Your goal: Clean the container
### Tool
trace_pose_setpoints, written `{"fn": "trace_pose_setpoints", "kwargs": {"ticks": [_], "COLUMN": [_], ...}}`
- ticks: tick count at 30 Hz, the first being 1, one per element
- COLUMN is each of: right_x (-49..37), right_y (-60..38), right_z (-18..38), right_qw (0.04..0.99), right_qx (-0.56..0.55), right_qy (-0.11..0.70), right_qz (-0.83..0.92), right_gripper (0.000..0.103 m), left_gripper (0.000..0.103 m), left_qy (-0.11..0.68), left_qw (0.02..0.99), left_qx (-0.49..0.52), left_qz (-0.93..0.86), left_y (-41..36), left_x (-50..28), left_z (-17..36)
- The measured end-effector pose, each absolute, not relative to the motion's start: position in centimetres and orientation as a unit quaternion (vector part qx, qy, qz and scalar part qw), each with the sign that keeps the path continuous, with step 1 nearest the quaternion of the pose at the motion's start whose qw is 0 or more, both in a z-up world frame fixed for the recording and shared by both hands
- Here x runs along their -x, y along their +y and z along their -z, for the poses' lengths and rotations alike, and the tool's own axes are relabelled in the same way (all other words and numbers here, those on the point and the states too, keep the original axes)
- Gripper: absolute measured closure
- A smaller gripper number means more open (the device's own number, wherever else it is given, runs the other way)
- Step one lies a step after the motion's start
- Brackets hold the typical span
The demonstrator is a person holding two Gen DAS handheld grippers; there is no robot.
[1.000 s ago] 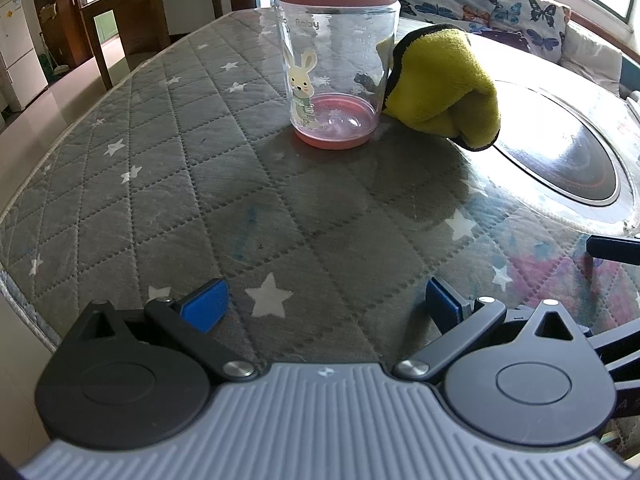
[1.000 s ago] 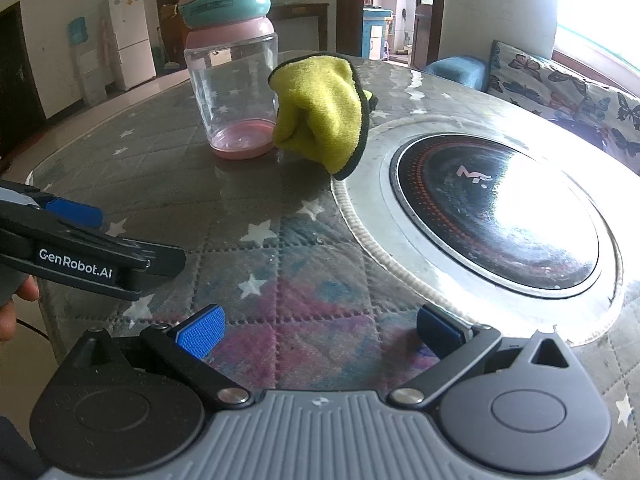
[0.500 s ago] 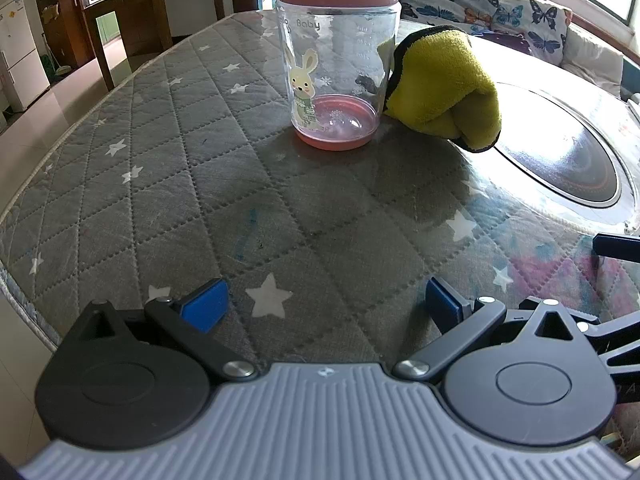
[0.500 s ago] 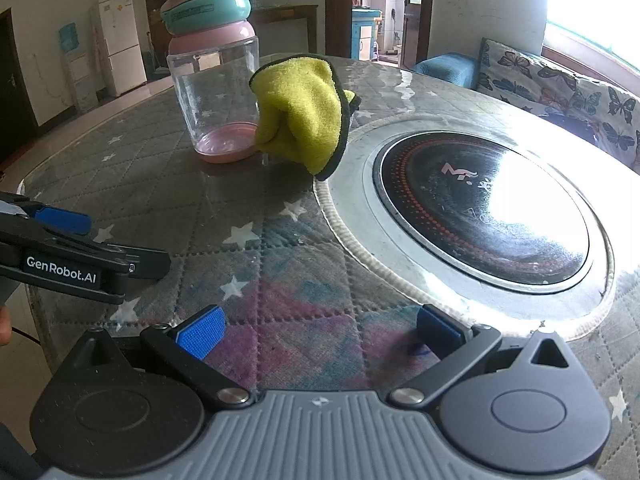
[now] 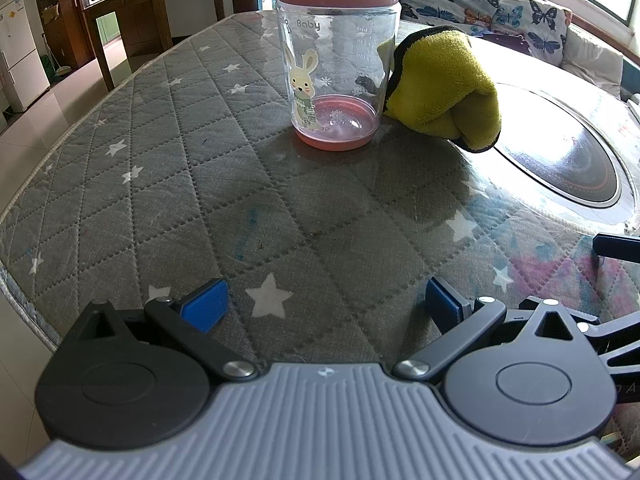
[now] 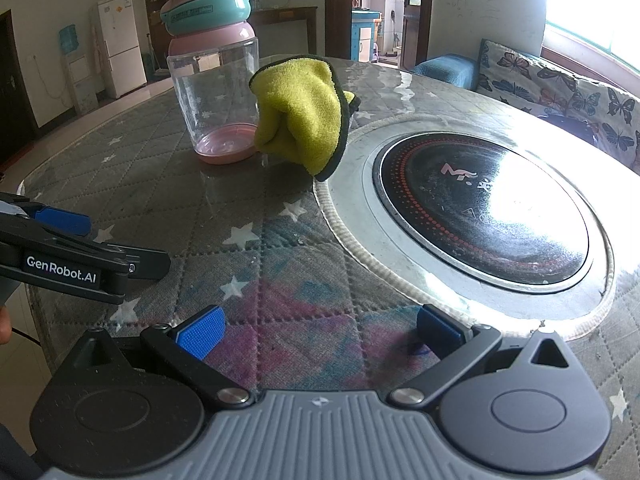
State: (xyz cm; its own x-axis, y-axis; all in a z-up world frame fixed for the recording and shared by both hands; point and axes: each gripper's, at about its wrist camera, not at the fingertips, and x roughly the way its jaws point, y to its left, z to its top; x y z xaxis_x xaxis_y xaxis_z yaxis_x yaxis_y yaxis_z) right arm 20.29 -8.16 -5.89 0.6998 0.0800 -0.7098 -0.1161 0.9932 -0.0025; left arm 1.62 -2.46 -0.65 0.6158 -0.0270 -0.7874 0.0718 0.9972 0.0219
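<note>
A clear baby bottle (image 5: 336, 76) with a pink base, pink collar and teal lid stands upright on the quilted table; it also shows in the right wrist view (image 6: 216, 92). A crumpled yellow cloth (image 5: 444, 88) with a black edge lies against its right side, also seen in the right wrist view (image 6: 306, 118). My left gripper (image 5: 320, 304) is open and empty, low over the table well short of the bottle. My right gripper (image 6: 316, 328) is open and empty, to the right of the left gripper, whose body (image 6: 64, 256) shows at its left.
A round black induction cooktop (image 6: 480, 216) is set into the table at the right, with the cloth's edge touching its metal rim. The grey star-patterned table cover (image 5: 200, 160) ends at a curved edge on the left. A butterfly-print sofa (image 6: 560, 88) stands behind.
Both grippers have drifted slightly; the bottle and cloth sit a little further left in the right wrist view. Nothing was grasped, and both stay open.
</note>
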Motion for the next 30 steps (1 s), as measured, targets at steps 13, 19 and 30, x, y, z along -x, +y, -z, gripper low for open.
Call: {"fn": "trace_pose_setpoints", "kwargs": {"ticks": [13,19,30], "right_x": [-20.3,-20.29,-20.2], "right_y": [-8.16,-8.15,-8.21], "right_z": [5.9,5.92,5.94], "right_qw": [0.922,0.922,0.923], "right_qx": [0.024,0.024,0.024], "right_qy": [0.383,0.383,0.38], "right_qz": [-0.053,-0.053,-0.055], "right_gripper": [0.0,0.0,0.0], "left_gripper": [0.0,0.0,0.0], "left_qy": [0.437,0.437,0.435], "left_qw": [0.899,0.899,0.899], "left_qx": [-0.026,-0.026,-0.026], "left_qz": [0.027,0.027,0.027], "left_y": [-2.25,-2.28,-2.42], "left_x": [-1.57,-1.57,-1.68], "left_z": [0.7,0.74,0.58]}}
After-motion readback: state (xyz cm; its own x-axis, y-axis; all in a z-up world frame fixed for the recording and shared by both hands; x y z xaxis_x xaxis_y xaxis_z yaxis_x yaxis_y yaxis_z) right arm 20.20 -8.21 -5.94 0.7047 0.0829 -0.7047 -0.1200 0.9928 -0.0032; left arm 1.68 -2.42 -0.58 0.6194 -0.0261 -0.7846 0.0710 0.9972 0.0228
